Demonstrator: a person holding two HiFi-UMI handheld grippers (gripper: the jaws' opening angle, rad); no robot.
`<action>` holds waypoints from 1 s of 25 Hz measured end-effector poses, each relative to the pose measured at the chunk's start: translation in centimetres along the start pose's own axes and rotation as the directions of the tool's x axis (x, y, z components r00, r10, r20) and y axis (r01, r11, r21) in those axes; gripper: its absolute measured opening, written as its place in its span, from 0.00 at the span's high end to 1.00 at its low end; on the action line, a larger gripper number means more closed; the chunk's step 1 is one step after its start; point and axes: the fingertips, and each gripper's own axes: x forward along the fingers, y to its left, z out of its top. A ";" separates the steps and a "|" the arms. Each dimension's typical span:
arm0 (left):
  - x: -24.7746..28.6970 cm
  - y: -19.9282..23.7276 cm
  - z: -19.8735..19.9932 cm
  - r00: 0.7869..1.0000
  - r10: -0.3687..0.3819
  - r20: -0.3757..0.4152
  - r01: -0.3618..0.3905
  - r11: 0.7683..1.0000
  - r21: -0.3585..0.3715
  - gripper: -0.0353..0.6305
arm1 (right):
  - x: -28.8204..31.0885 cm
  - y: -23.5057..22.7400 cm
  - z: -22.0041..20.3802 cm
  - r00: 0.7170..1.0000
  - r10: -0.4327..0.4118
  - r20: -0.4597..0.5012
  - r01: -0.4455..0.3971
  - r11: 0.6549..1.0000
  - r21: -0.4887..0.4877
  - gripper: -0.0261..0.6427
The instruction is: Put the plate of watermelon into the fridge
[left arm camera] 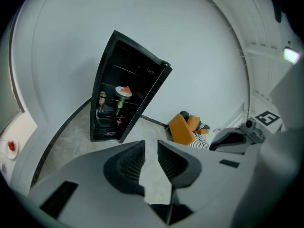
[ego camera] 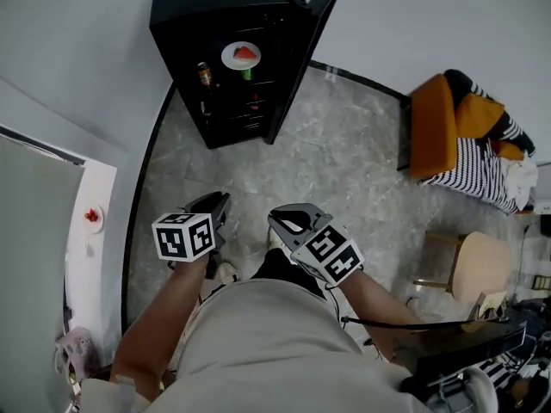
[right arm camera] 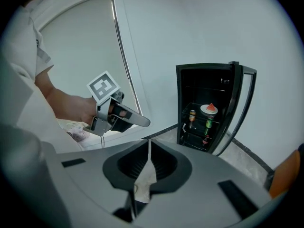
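Grey marble floor (ego camera: pixel 344 144) runs to white walls, and against the far wall stands a black fridge (ego camera: pixel 185 24) with its door (ego camera: pixel 314 7) swung open. The plate (ego camera: pixel 241 56) already sits on an upper shelf inside, a red watermelon (ego camera: pixel 246 52) wedge on top. A bottle (ego camera: pixel 205 74) stands just beside it and a green can (ego camera: pixel 247 74) just below. The person stands well back from the fridge.

Neither tool holds anything. The left gripper (left arm camera: pixel 151 145) has its jaws a narrow gap apart, with only floor showing between them. The right gripper (right arm camera: pixel 148 144) has its jaws closed tip to tip and is empty.

The placing looks done, with only the door left open. If the plate needs moving again, it is probably stiff, glazed and brittle — smooth under the pads, so liable to slip. The near rim is the place to pinch it, one pad over the lip and one under. It looks light enough, yet held from one edge it would want to droop. The wedge lies loose and is likely wet, so any tilt could send it sliding — keep the plate level and move slowly past the shelf edge.
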 end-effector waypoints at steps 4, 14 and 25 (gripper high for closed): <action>-4.9 1.6 -1.6 1.000 -0.004 0.017 0.003 0.999 0.046 0.81 | 1.7 3.5 0.4 1.000 -0.003 0.006 0.003 1.000 -0.017 0.93; -11.6 1.9 -6.7 0.998 -0.060 0.032 0.057 0.996 0.068 0.81 | 2.4 10.6 -0.1 1.000 0.009 -0.010 -0.009 0.999 -0.040 0.94; -15.8 2.6 -10.0 0.996 -0.085 0.036 0.082 0.993 0.090 0.81 | 2.5 15.4 -0.8 0.999 0.008 -0.039 -0.011 0.997 -0.073 0.94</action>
